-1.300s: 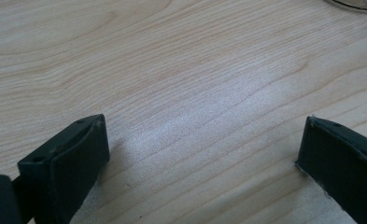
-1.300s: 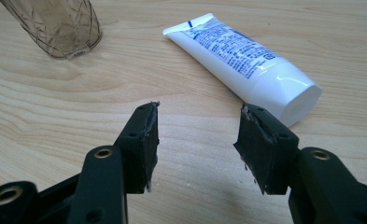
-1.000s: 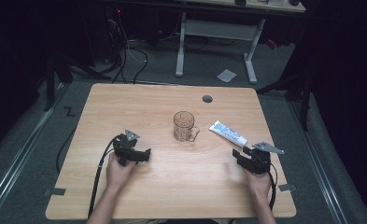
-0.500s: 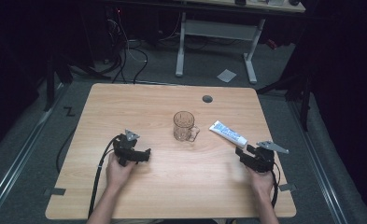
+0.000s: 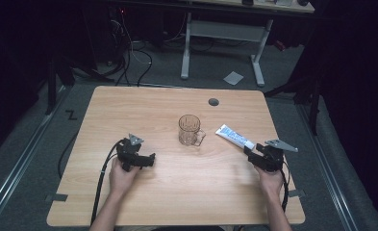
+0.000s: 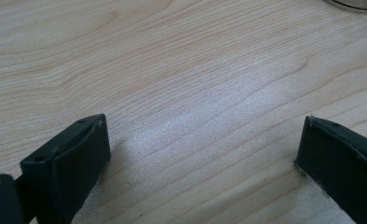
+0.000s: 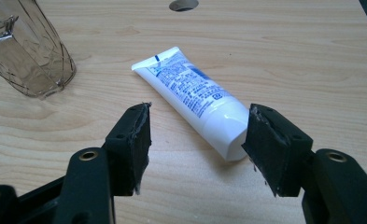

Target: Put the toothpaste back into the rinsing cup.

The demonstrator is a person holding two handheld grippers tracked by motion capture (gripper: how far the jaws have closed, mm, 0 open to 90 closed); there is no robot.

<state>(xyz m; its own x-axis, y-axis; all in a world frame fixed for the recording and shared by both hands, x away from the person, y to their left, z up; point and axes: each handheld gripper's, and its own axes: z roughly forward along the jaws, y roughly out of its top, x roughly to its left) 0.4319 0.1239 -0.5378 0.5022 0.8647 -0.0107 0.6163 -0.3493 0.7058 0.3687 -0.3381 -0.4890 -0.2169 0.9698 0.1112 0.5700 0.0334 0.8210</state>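
From the high view, a white-and-blue tube point(image 5: 234, 136) lies flat on the desk point(image 5: 177, 202), right of a clear glass mug point(image 5: 190, 130) that stands near the middle. The tube's long axis runs on a slant, its flat crimped end toward the mug and its cap end toward the right hand-held gripper point(image 5: 250, 151), which sits just beside that cap end. The left hand-held gripper point(image 5: 148, 160) rests well apart from the tube, on the far side of the mug, so the right hand is plainly the nearer one. A small round hole point(image 5: 213, 102) sits in the desk toward its far edge.

In the left gripper view, the left hand-held gripper point(image 6: 200, 154) has its jaws spread wide over bare wood, with nothing between them; a sliver of the mug's base point(image 6: 354, 3) shows at the top edge.

In the right gripper view, the right hand-held gripper point(image 7: 195, 140) has just been opening its jaws, and they stand apart with the tube's cap end point(image 7: 230, 135) lying ahead of them, close by the right-hand jaw but not pressed by either pad. The tube point(image 7: 190, 95) stretches away from the jaws toward the mug point(image 7: 27, 51). Blue fine print and a blue band cover the tube, too small to read; no brand can be made out.
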